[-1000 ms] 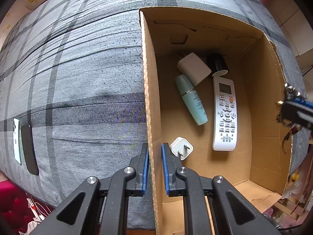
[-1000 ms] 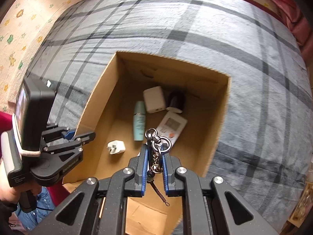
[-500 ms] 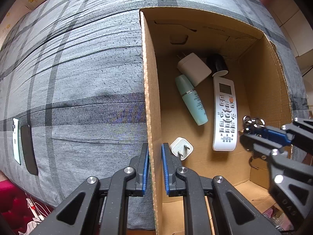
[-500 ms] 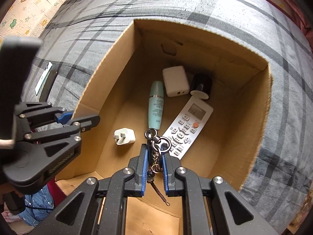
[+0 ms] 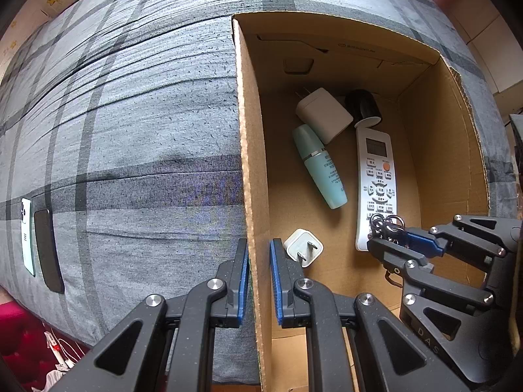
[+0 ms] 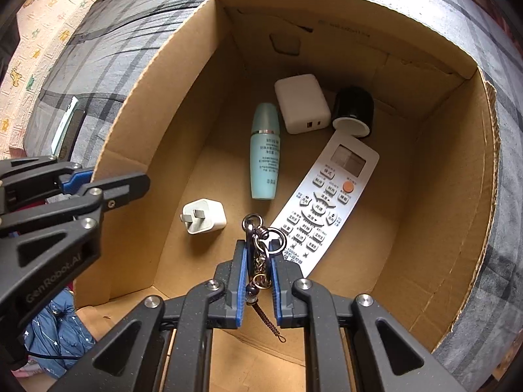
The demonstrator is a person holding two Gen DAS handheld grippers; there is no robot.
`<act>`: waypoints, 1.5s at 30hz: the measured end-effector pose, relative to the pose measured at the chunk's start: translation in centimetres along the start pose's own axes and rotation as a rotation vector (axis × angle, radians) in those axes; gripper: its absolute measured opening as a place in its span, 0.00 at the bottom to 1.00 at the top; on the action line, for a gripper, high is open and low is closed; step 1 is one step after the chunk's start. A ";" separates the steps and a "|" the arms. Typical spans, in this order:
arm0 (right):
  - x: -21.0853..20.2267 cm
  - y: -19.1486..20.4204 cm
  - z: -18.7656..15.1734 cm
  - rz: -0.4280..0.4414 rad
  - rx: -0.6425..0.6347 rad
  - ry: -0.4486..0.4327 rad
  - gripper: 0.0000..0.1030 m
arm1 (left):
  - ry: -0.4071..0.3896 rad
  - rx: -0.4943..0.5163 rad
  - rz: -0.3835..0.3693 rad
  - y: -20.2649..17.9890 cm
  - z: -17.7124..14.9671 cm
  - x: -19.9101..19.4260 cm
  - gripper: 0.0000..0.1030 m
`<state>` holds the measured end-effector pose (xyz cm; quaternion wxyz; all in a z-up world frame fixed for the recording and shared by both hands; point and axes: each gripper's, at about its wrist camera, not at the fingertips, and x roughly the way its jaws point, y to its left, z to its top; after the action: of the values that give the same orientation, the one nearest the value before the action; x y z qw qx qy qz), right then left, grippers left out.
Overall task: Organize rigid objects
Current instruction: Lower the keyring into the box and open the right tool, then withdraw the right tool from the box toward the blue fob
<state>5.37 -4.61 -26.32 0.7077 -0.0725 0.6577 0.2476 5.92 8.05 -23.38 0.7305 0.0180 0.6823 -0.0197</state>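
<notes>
While both grippers work at the cardboard box [image 6: 137, 150], the scene reads:
Surface: grey plaid bedcover [image 5: 137, 124], box standing on it.
Room: pale patterned wall [image 6: 29, 65] beyond the bed; red fabric [image 5: 23, 336] below its edge.
Left gripper [image 5: 258, 281]: pads pinching the box's side wall.
Right gripper [image 6: 258, 281]: clamped on a keychain [image 6: 260, 241], hanging inside the box above the floor.
Box floor: white remote [image 6: 327, 202], teal bottle [image 6: 264, 160], white charger [image 6: 302, 103], black cap [image 6: 353, 109], small plug [image 6: 204, 217].
Outside the box: two phones [image 5: 41, 238] on the bedcover, well apart from it.
</notes>
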 end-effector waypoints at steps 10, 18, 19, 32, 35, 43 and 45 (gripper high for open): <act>-0.4 -0.3 0.1 0.013 0.028 -0.019 0.34 | 0.000 0.004 0.004 -0.1 0.0 0.0 0.13; -2.4 0.2 0.1 -0.009 -0.003 -0.071 0.39 | 0.001 0.002 0.006 -0.1 0.0 0.0 0.13; -2.8 0.2 0.0 -0.011 -0.002 -0.080 0.41 | 0.001 0.002 0.007 -0.1 0.0 0.0 0.13; -7.5 -1.7 -0.4 -0.072 0.011 -0.180 0.96 | 0.000 0.003 0.015 -0.3 0.0 -0.1 0.13; -8.3 -2.4 -0.6 -0.080 0.027 -0.203 0.99 | 0.000 0.004 0.016 -0.4 0.0 -0.1 0.13; -10.9 -6.3 -2.0 -0.131 0.100 -0.252 1.00 | 0.001 0.004 0.018 -0.4 0.0 -0.1 0.13; -11.3 -7.6 -2.4 -0.145 0.124 -0.255 1.00 | 0.001 0.005 0.018 -0.4 0.0 -0.1 0.13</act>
<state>6.43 -15.13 -17.35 0.8044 -0.0437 0.5698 0.1620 5.86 7.62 -23.26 0.7302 0.0259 0.6826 -0.0147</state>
